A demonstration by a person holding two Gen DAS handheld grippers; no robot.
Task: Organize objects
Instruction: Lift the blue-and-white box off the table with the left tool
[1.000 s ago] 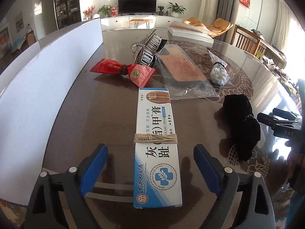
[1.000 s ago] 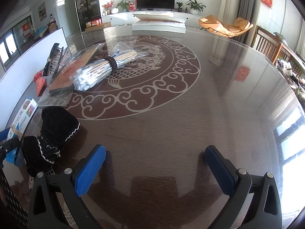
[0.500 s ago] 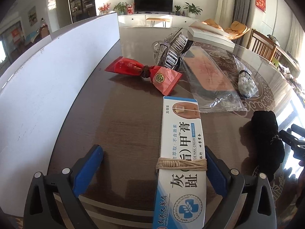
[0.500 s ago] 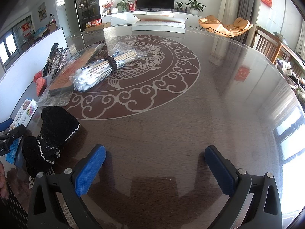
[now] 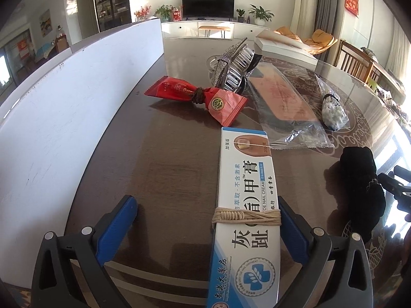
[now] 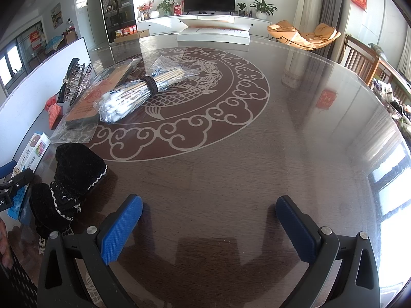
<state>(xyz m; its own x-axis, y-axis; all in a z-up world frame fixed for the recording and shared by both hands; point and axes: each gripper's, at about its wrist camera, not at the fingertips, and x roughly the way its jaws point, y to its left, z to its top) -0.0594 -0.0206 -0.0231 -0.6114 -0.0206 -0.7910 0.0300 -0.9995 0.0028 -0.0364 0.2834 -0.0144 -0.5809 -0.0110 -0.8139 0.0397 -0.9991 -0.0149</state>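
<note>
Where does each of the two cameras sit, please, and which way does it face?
Left wrist view: sits on the left gripper, looking down along its open blue fingers at the white cream box lying between them on the table.
Right wrist view: sits on the right gripper, facing bare tabletop; its fingers stand open and empty, and part of a hand shows at the left edge.
Shared: the cream box, the black pouch, the cotton swab bag and the television.
</note>
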